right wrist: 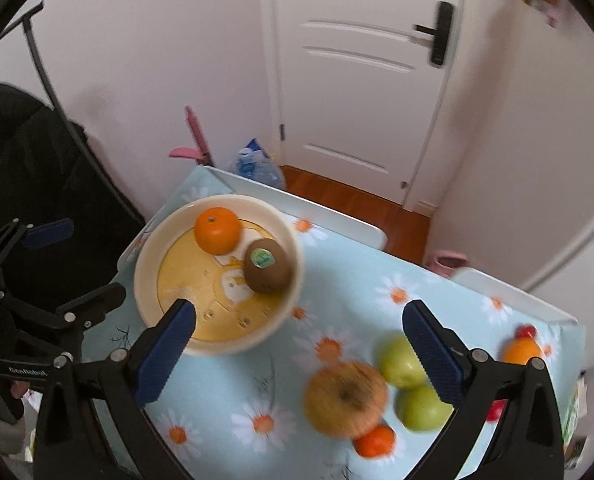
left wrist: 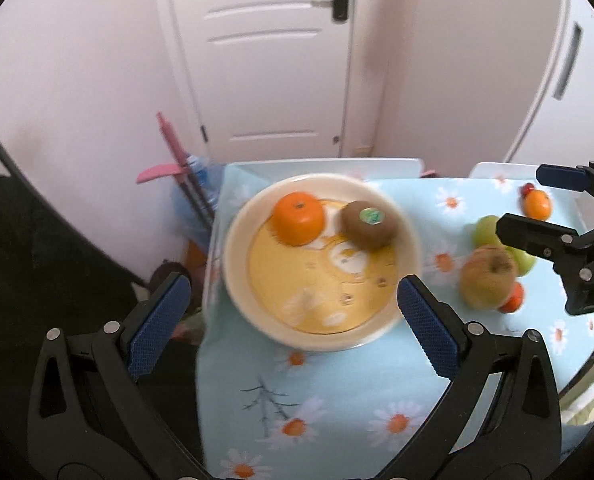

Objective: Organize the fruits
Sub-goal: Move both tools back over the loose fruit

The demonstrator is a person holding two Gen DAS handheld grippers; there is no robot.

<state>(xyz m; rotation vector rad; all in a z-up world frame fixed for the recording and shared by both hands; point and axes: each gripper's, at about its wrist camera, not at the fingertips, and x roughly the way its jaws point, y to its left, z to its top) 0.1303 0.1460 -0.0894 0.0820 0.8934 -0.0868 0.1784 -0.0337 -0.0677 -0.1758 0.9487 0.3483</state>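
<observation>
On a daisy-print tablecloth, I am hovering my left gripper and right gripper, jaws released, beside a bowl holding an orange and kiwi.

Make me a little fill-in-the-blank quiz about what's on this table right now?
1. The bowl holds an orange and a ____.
2. Both grippers, left and right, hold ____.
3. Beside the yellowish apple lie two ____ apples.

Missing words: kiwi; nothing; green
</observation>
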